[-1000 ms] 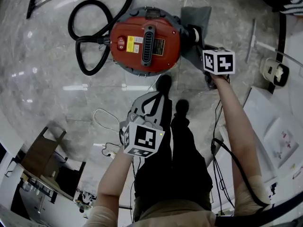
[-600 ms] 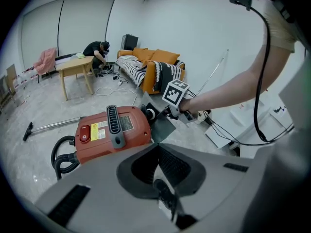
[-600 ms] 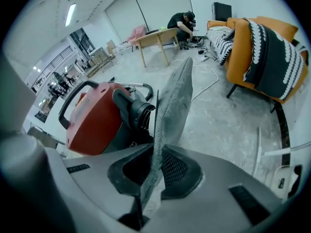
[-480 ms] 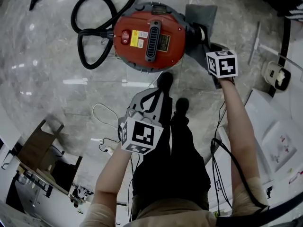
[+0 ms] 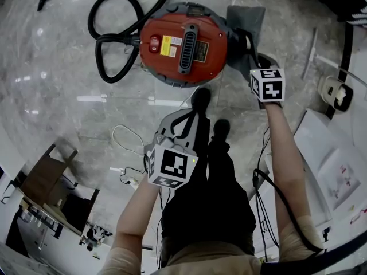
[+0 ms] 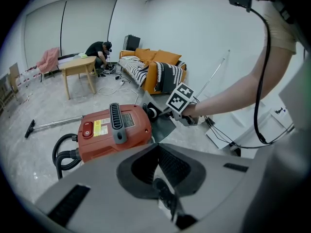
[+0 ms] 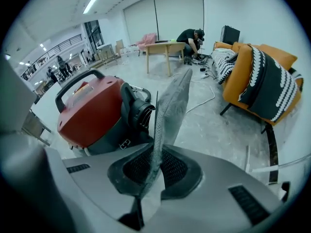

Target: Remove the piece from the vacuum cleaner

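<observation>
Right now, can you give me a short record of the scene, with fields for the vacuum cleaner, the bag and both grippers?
vacuum cleaner: red, on the floor, black hose looped beside it
bag: grey cloth, at the vacuum cleaner's black outlet
right gripper: shut on the bag
left gripper: shut, empty, away from the vacuum cleaner

Bright, even indoor light w/ ceiling strip light (image 7: 92, 2) overhead; soft shadows. Glossy floor (image 5: 57, 113) throws white glare streaks. Heavy fisheye warp + dark vignette at edges in gripper views; close foreground soft, bg sharp
</observation>
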The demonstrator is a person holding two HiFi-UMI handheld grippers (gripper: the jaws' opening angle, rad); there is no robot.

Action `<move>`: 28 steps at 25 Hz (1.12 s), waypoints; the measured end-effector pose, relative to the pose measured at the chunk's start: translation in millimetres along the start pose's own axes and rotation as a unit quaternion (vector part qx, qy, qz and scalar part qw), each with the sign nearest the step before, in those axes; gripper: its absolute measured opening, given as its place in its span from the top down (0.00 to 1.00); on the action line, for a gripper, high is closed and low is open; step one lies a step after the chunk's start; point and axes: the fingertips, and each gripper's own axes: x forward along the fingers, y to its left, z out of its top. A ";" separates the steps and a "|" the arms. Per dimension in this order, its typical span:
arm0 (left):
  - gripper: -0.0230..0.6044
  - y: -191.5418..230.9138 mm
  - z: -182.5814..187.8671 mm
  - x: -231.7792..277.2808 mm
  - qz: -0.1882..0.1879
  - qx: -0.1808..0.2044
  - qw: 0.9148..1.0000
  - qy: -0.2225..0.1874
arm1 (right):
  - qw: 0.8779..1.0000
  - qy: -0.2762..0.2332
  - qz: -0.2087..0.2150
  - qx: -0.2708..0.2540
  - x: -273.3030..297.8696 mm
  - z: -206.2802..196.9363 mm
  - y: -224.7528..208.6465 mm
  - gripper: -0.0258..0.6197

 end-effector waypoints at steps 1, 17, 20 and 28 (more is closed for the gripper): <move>0.97 0.7 -0.2 -0.3 0.001 0.001 1.000 -0.001 | 1.000 -0.001 0.001 0.002 0.3 0.3 -0.1 0.91; 0.97 -2.8 -8.5 -4.9 -0.006 -0.001 1.000 -0.002 | 0.999 0.021 -0.013 0.047 4.0 -3.6 -3.0 0.91; 0.97 -0.4 -6.9 -7.2 -0.003 -0.003 1.000 -0.004 | 0.999 0.026 -0.009 0.019 6.1 -5.5 -1.6 0.91; 0.97 0.7 -13.4 -5.5 -0.002 -0.002 1.000 0.002 | 0.991 0.020 0.012 0.135 10.3 -2.7 -4.0 0.91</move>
